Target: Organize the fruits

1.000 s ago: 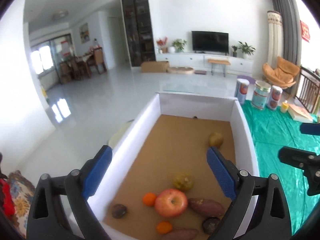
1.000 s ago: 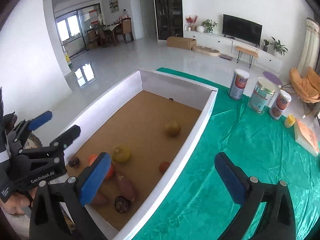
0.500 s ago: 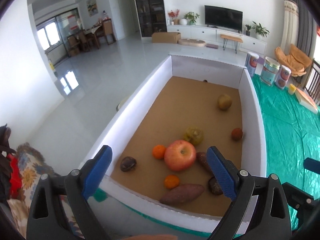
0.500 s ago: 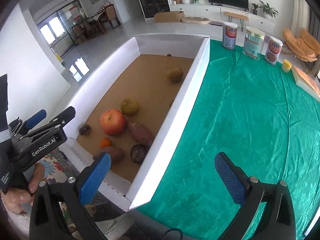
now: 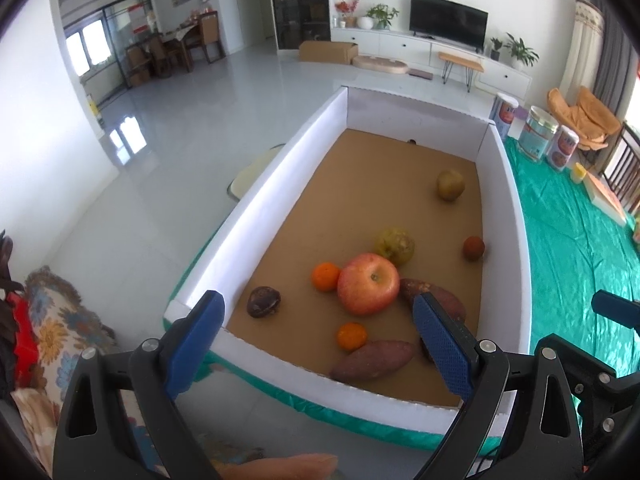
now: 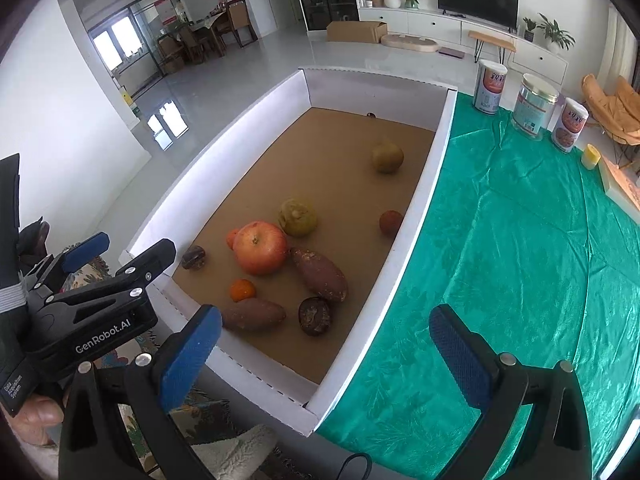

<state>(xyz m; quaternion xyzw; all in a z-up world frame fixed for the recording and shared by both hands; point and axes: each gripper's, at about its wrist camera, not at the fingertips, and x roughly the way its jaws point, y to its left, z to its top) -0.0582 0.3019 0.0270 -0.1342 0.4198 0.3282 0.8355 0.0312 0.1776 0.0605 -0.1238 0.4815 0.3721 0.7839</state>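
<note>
A white-walled box with a brown floor holds the fruit. Near its front lie a red apple, two small oranges, two sweet potatoes, a yellow-green fruit and dark round fruits. A brownish pear and a small red fruit lie farther back. My left gripper hangs open before the box's near wall. My right gripper is open over the box's near right corner.
A green cloth covers the table right of the box. Three tins and a small yellow cup stand at its far end, with a flat box at the right edge. A patterned cushion lies at the lower left.
Both grippers have pulled back and risen, so the whole box and its near wall now show. Both stay open; the fruits have not moved.
</note>
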